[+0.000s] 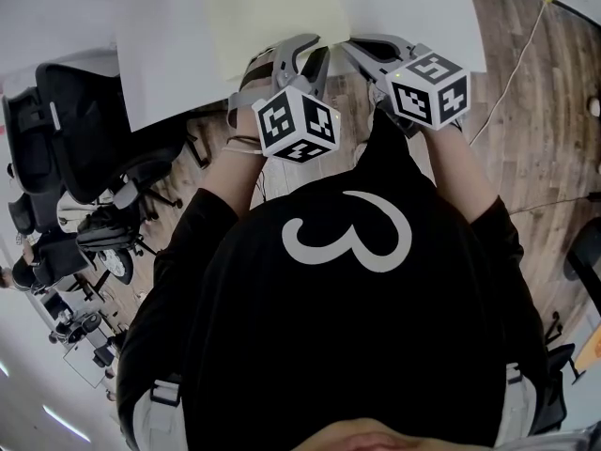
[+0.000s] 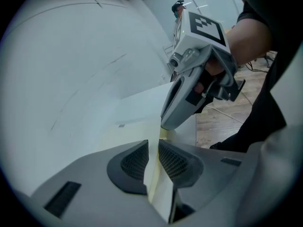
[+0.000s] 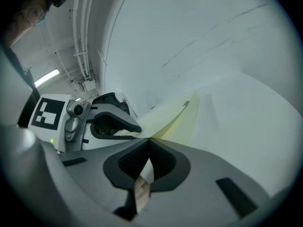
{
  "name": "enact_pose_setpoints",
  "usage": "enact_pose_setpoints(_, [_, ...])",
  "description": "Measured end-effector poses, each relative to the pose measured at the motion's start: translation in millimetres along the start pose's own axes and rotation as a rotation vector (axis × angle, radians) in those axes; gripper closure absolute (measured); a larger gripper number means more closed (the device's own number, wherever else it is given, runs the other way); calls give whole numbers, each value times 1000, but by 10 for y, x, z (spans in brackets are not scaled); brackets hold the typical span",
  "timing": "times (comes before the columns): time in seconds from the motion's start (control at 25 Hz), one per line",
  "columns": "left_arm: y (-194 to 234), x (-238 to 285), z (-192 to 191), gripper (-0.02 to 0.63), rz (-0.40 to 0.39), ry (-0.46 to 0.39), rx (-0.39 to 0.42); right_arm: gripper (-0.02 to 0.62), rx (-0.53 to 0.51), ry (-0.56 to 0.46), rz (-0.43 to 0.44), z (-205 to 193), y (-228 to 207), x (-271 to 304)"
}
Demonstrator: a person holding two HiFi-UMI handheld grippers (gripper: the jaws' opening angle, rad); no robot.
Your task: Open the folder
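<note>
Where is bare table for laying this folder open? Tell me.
Bare table lies left of the folder and right of it. It is crowded at the near edge, where the left tool and right tool sit close together at the folder's edge.

Left claw (image 2: 152, 150) stands slightly parted beside the right claw (image 3: 149, 145), pinched shut.

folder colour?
Pale yellow folder; head view shows it best.

I get bright, even light from a white ceiling strip lamp (image 3: 47, 78); gripper views warp, darkening at edges.
</note>
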State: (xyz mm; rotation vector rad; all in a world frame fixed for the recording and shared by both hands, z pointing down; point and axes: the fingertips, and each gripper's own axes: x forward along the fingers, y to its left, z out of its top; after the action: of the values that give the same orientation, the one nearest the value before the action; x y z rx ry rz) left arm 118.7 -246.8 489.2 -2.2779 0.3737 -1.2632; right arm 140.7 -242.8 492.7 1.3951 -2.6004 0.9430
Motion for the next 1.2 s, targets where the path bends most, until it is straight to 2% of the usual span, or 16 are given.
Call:
enact_pose_setpoints(0.12, [0, 23, -20, 535, 16, 15, 31, 572, 0, -1, 2, -4, -7, 20])
enact_pose_setpoints(0.28, [4, 41, -14, 545, 8, 11, 33, 572, -7, -4, -2, 9, -27, 26])
enact_pose_setpoints(0.64, [76, 75, 22, 569, -66, -25, -58, 572, -110, 11, -25, 107, -102, 133])
enact_pose_setpoints(1.2, [193, -22, 70, 580, -104, -65, -142, 572, -125, 52, -47, 196, -197, 235])
